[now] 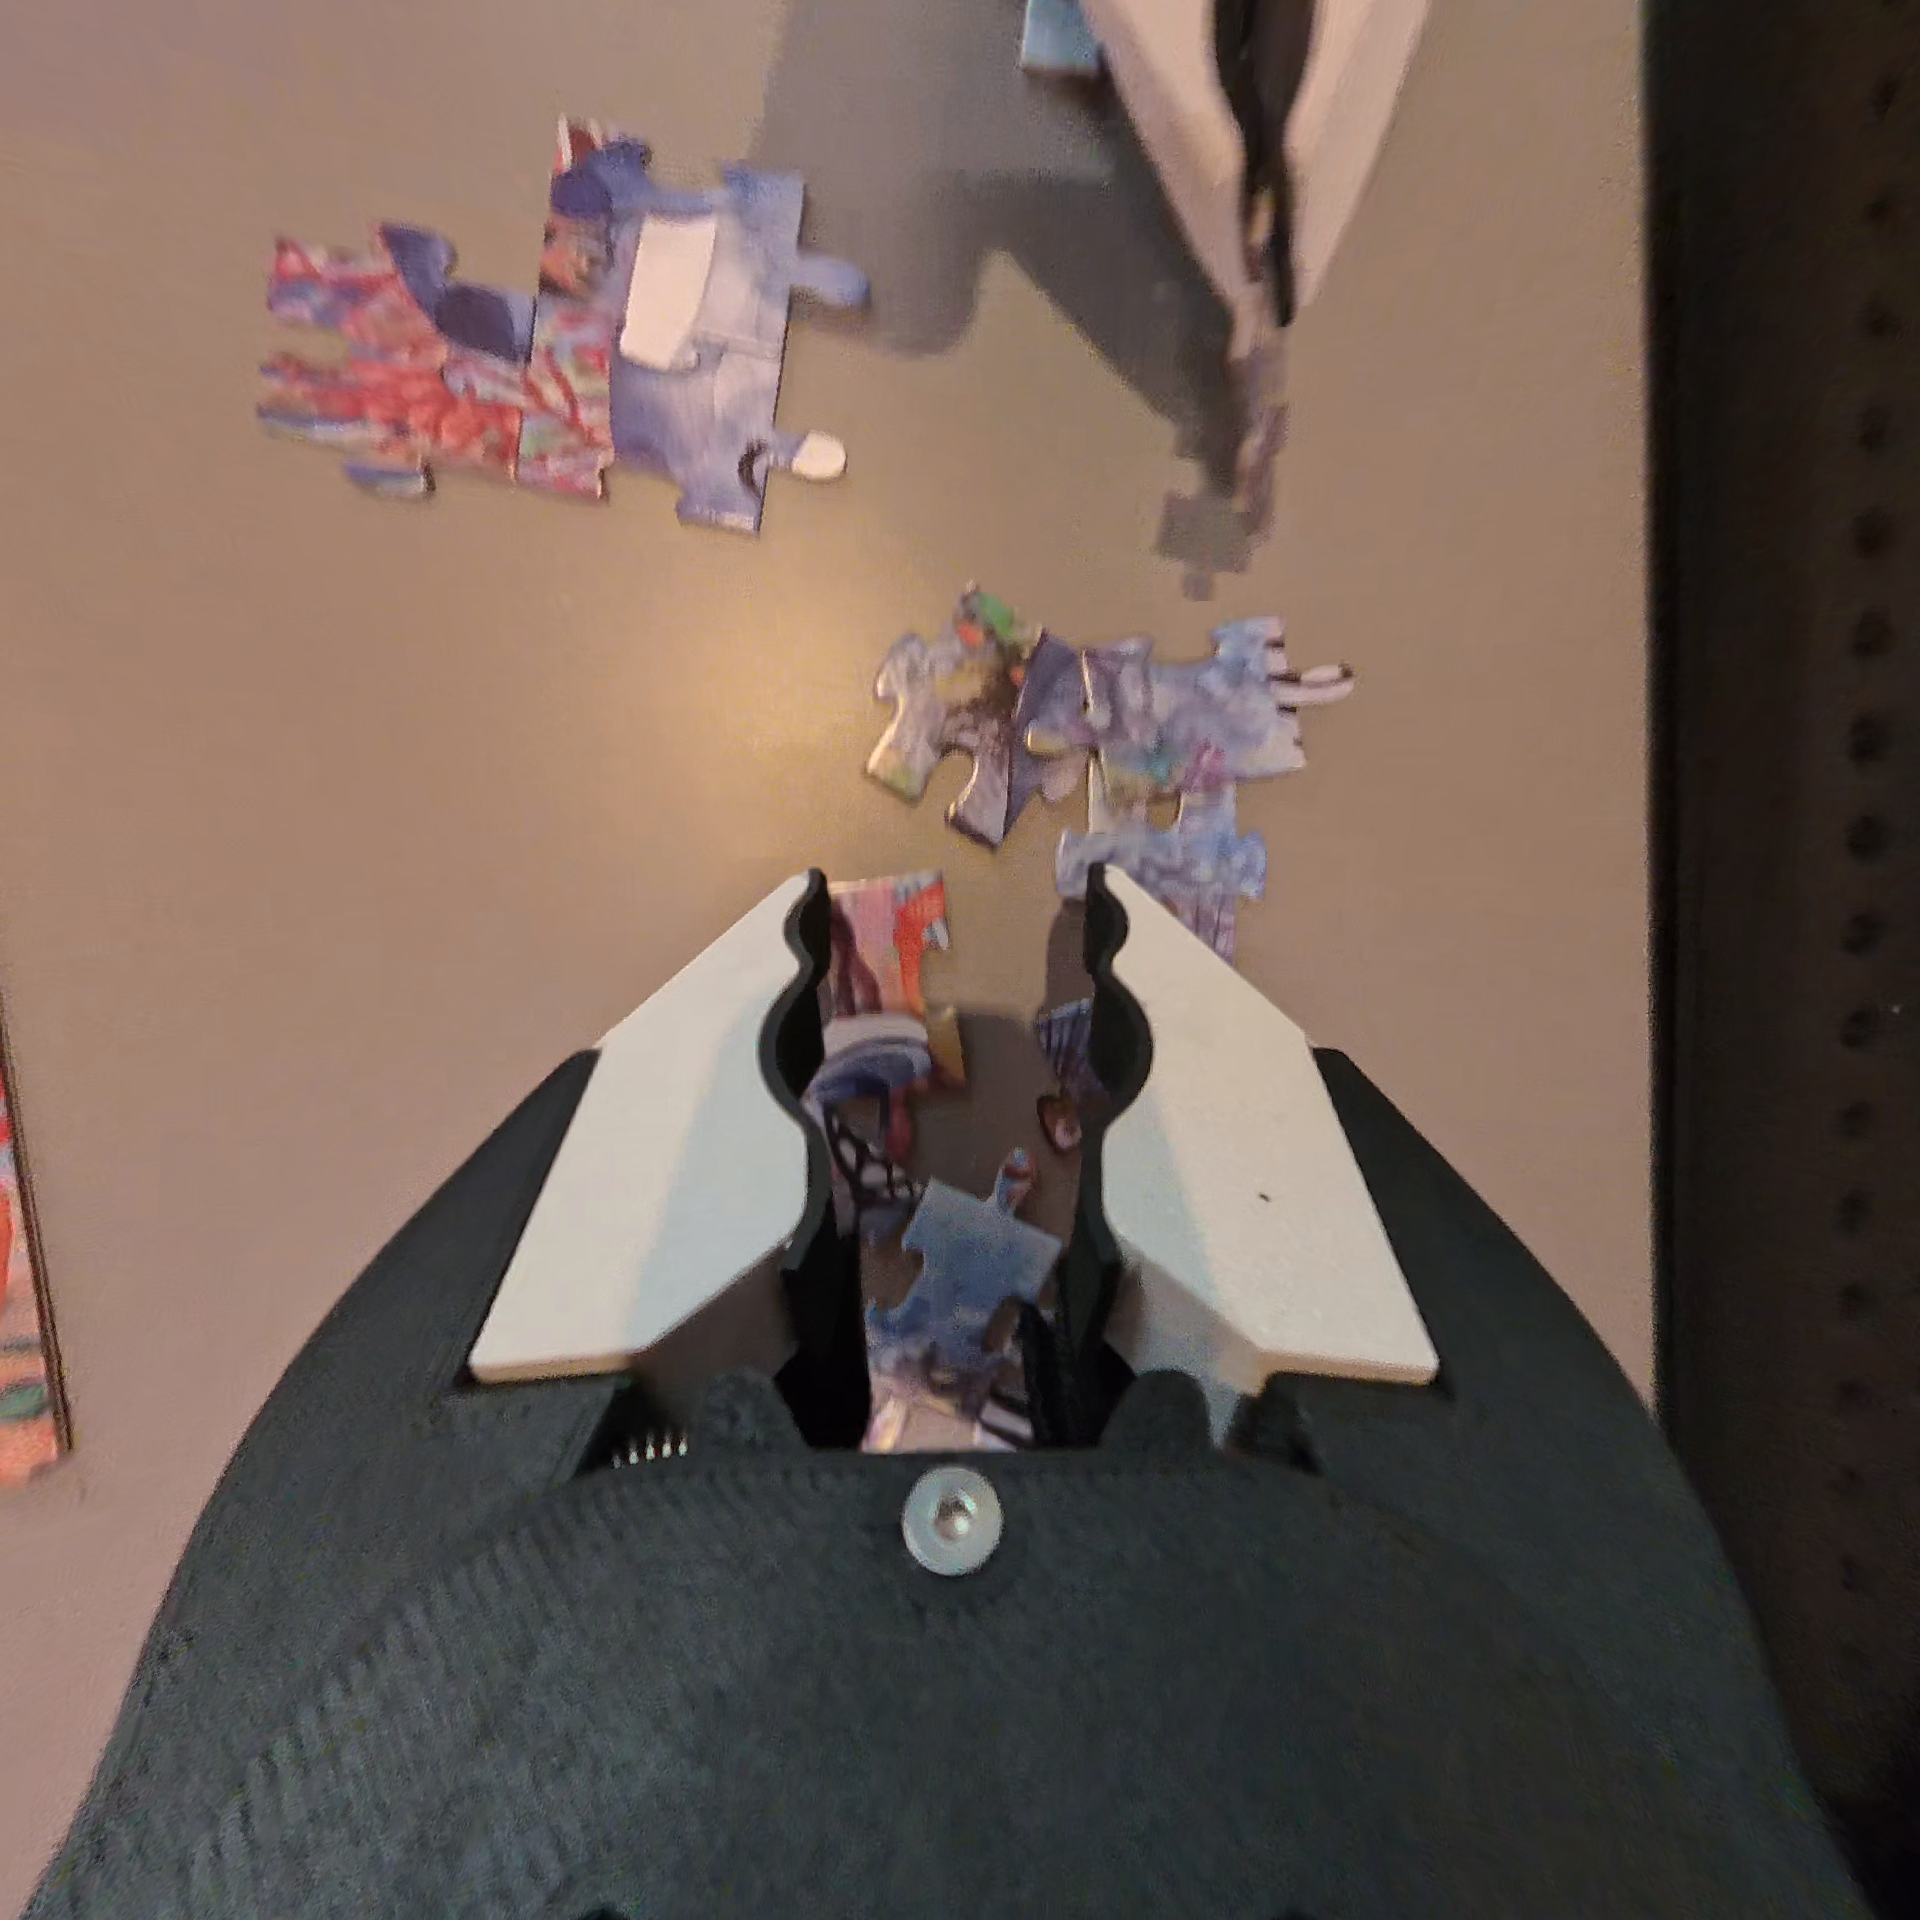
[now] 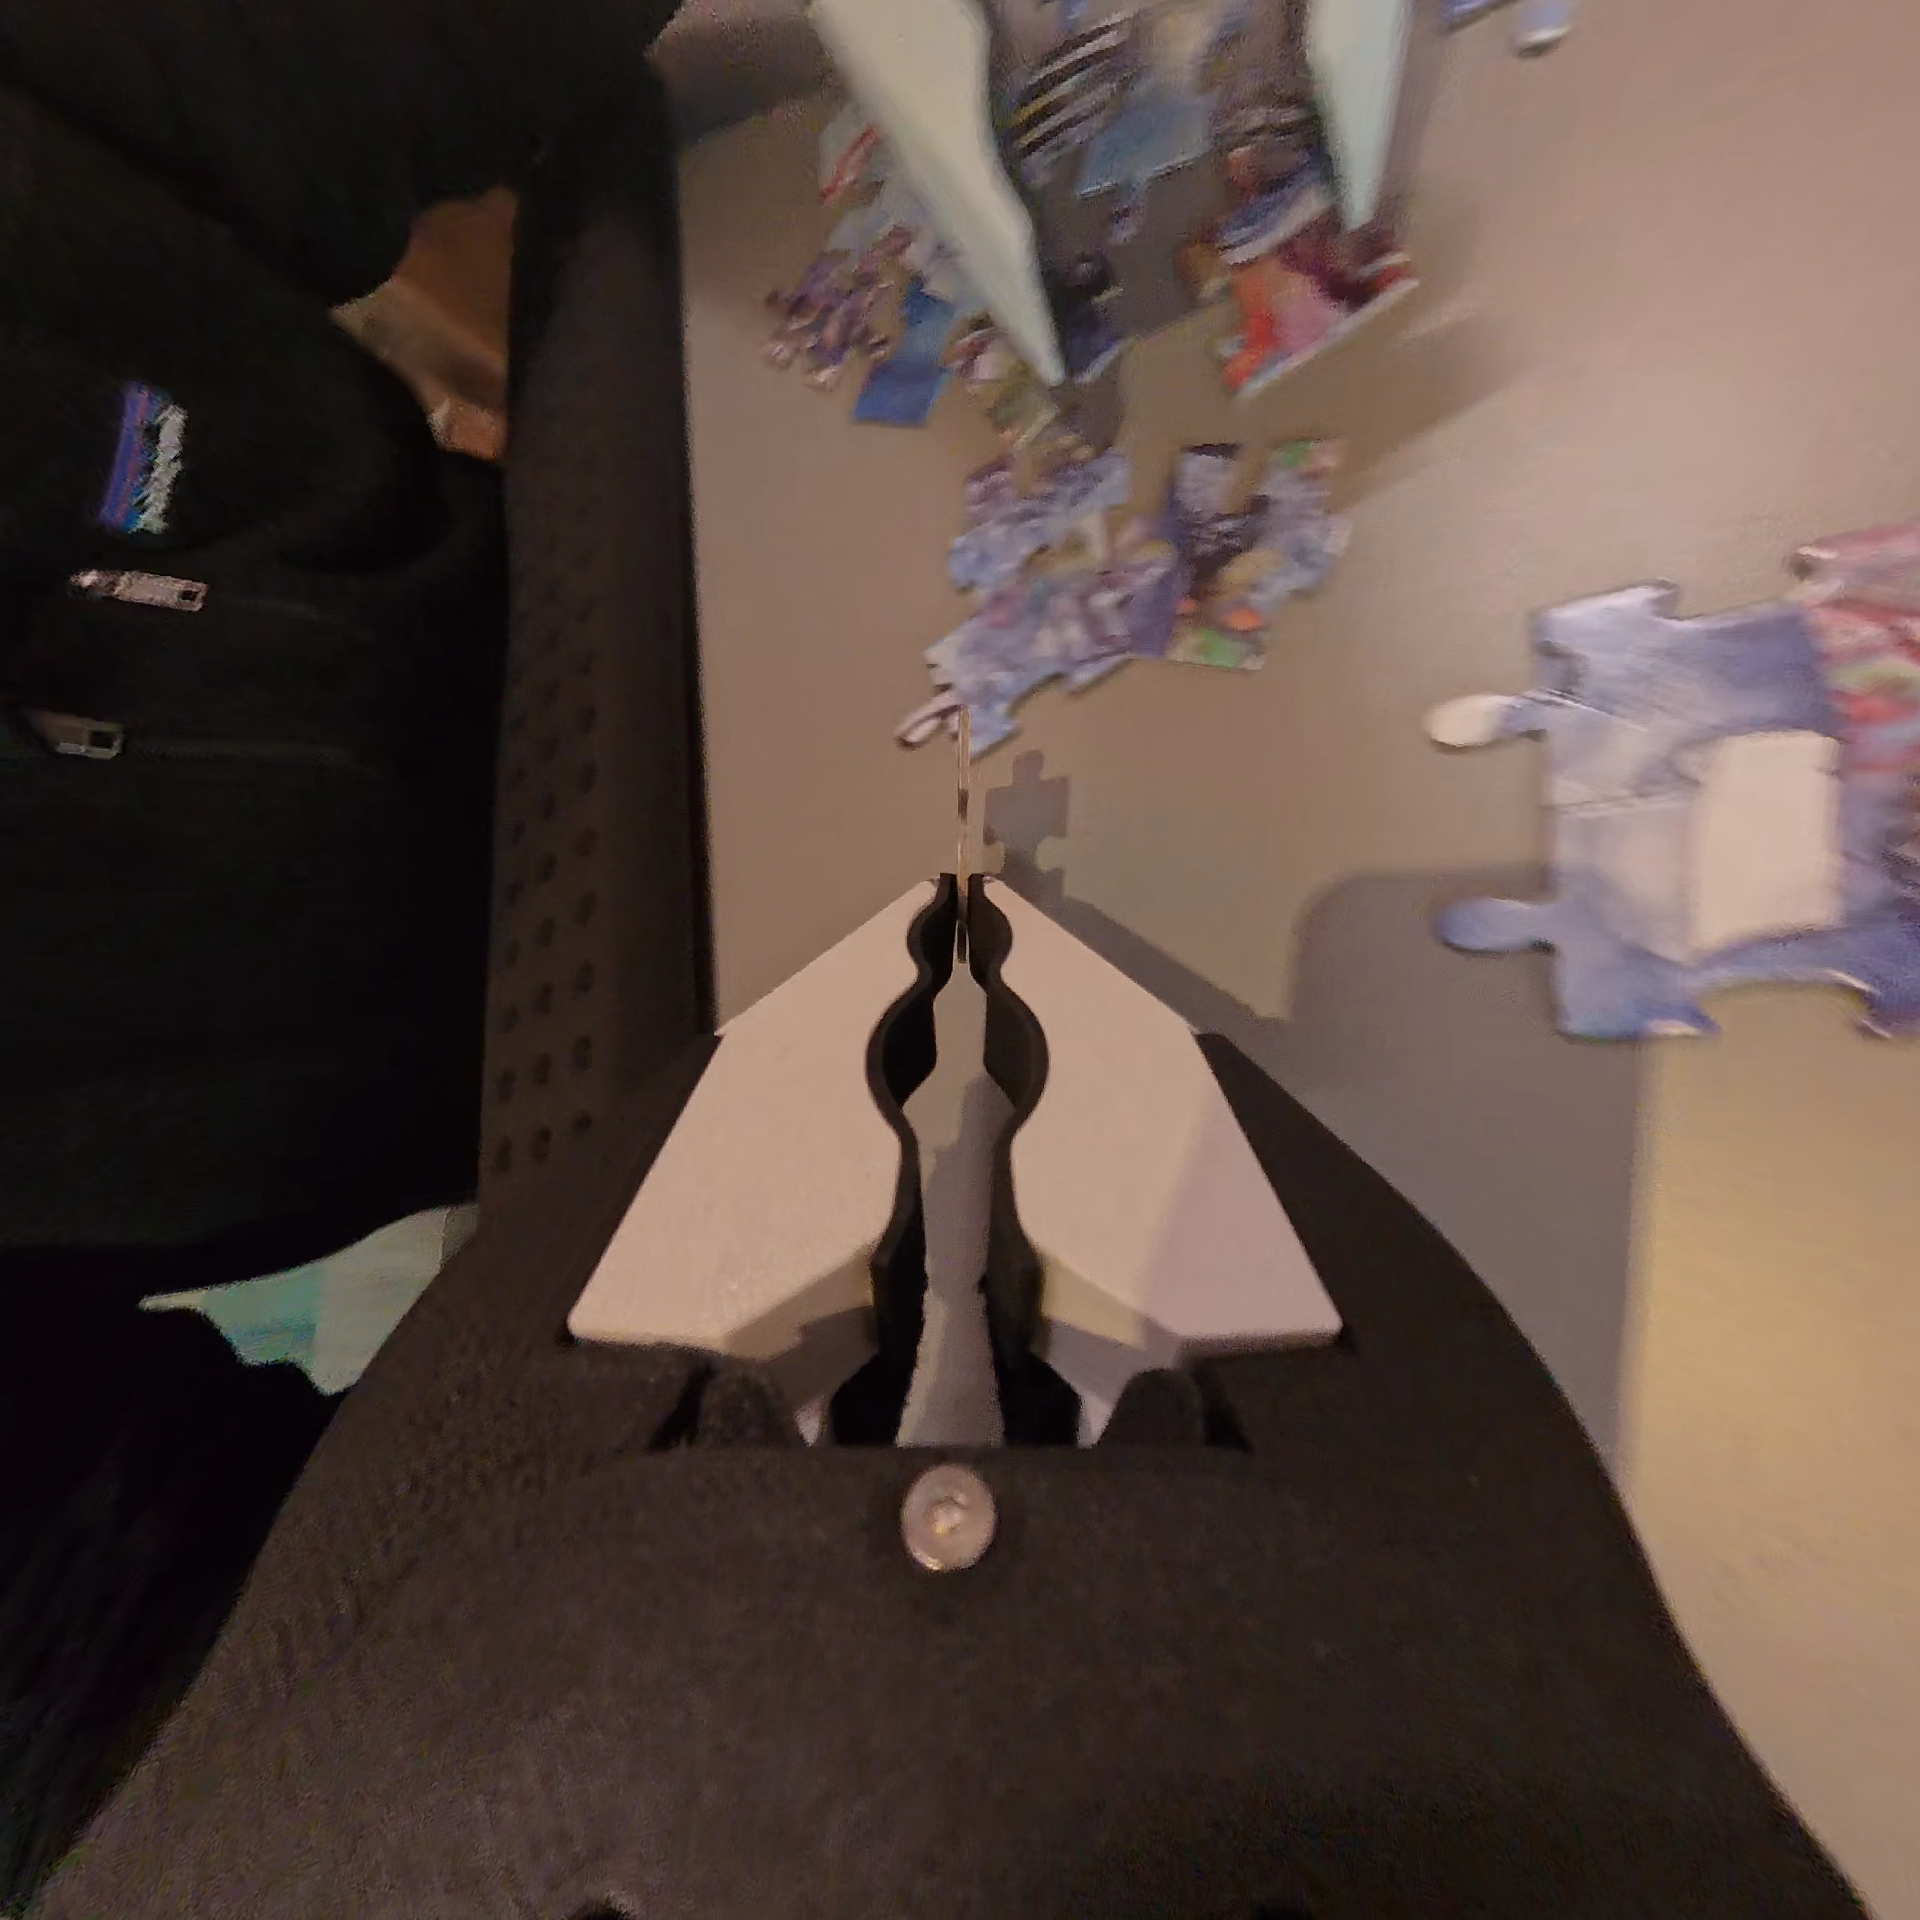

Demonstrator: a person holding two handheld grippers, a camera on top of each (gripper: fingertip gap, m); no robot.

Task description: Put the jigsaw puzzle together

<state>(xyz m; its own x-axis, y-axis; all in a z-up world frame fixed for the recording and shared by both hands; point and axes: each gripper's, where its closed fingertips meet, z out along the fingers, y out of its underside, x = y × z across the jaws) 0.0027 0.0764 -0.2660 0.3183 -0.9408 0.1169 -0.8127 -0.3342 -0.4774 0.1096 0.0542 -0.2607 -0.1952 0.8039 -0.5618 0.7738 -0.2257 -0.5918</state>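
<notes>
My right gripper (image 2: 961,883) is shut on a puzzle piece (image 2: 966,800), held on edge above the tan table (image 2: 1195,831). In the left wrist view the right gripper (image 1: 1257,301) hangs at the top with the same piece (image 1: 1252,426) in it. My left gripper (image 1: 956,894) is open and empty, low over several loose pieces (image 1: 966,1257). It also shows in the right wrist view (image 2: 1210,296). A joined red and blue cluster (image 1: 551,343) lies at the far left. A joined blue cluster (image 1: 1101,727) lies just ahead of the left gripper.
A black perforated edge (image 1: 1787,831) borders the table on the right. Another assembled part (image 1: 26,1247) shows at the left border. A person in a black jacket (image 2: 208,623) sits beyond the table edge (image 2: 592,727). Bare table (image 1: 416,779) lies between the clusters. Tip to tip, the grippers are about 12 centimeters apart.
</notes>
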